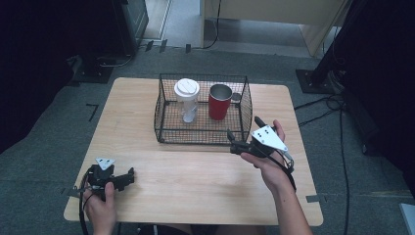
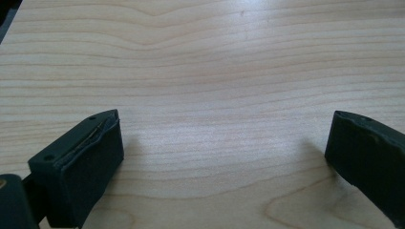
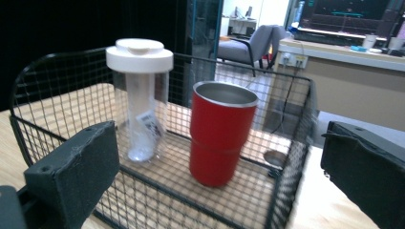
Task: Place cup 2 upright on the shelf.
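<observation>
Left gripper (image 1: 128, 177): low at 7 o'clock on the table (image 1: 195, 191), close to the near edge; jaws spread wide, nothing between them but bare wood.
Open room, near: broad bare stretch of tabletop from the left gripper across to 5 o'clock, unbroken up to the basket's front wall.
Right gripper (image 1: 231, 142): at 4 o'clock of the basket, just beside its near right corner, raised in the right hand (image 1: 270, 164); jaws wide apart, holding nothing, aimed toward the basket.
Wire basket (image 1: 166, 128): black mesh, centre of the table toward 12 o'clock; front rim close under the right gripper's jaws, open at the top.
Red cup (image 1: 219, 102): upright in the basket's right half, steel rim open, near the right wall.
Clear bottle (image 1: 187, 100): upright with white lid, at 9 o'clock of the red cup, narrow gap between them.
Far edge: strip of bare table behind the basket, then grey floor.
</observation>
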Motion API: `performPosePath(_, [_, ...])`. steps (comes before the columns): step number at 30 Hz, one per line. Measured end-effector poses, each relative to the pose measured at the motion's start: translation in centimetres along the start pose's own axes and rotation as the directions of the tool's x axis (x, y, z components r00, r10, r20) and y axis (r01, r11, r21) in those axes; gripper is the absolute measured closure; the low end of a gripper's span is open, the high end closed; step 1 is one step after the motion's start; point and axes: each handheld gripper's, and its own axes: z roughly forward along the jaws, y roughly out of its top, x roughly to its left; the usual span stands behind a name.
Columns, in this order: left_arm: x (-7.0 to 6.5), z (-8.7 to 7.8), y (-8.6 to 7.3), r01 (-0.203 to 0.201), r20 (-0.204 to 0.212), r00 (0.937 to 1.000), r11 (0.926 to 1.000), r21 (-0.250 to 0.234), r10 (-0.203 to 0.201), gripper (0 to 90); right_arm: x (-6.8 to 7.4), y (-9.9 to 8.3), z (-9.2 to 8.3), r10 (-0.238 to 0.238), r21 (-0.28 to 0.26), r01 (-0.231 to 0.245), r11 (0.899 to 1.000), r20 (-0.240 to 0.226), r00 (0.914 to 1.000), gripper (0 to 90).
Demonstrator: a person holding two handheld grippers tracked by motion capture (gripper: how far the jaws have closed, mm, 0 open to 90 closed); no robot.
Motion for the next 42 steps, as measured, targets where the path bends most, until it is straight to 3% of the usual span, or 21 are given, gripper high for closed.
performPosePath(18, [-0.1, 0.0, 0.0, 0.000, 0.001, 1.0000, 1.0000, -0.001, 0.000, 0.1, -3.7, -4.9, -5.1, 0.038, 0.051, -0.043, 0.998, 0.096, 0.9946, 0.0])
performPosePath(30, [0.0, 0.0, 0.0, -0.002, 0.001, 1.0000, 1.0000, 0.000, 0.002, 0.1, -6.2, -8.4, -8.1, 0.061, 0.098, -0.078, 0.992, 0.166, 0.9842, 0.0])
performPosePath(34, [0.0, 0.0, 0.0, -0.002, 0.002, 1.0000, 1.0000, 0.000, 0.002, 0.1, -6.9, -9.6, -9.1, 0.085, 0.118, -0.109, 0.987, 0.192, 0.9778, 0.0])
performPosePath(42, [-0.2, 0.0, 0.0, -0.007, 0.008, 0.9999, 1.0000, 0.001, 0.007, 0.1, -7.9, -11.6, -10.9, 0.059, 0.194, -0.110, 0.975, 0.251, 0.9661, 0.0])
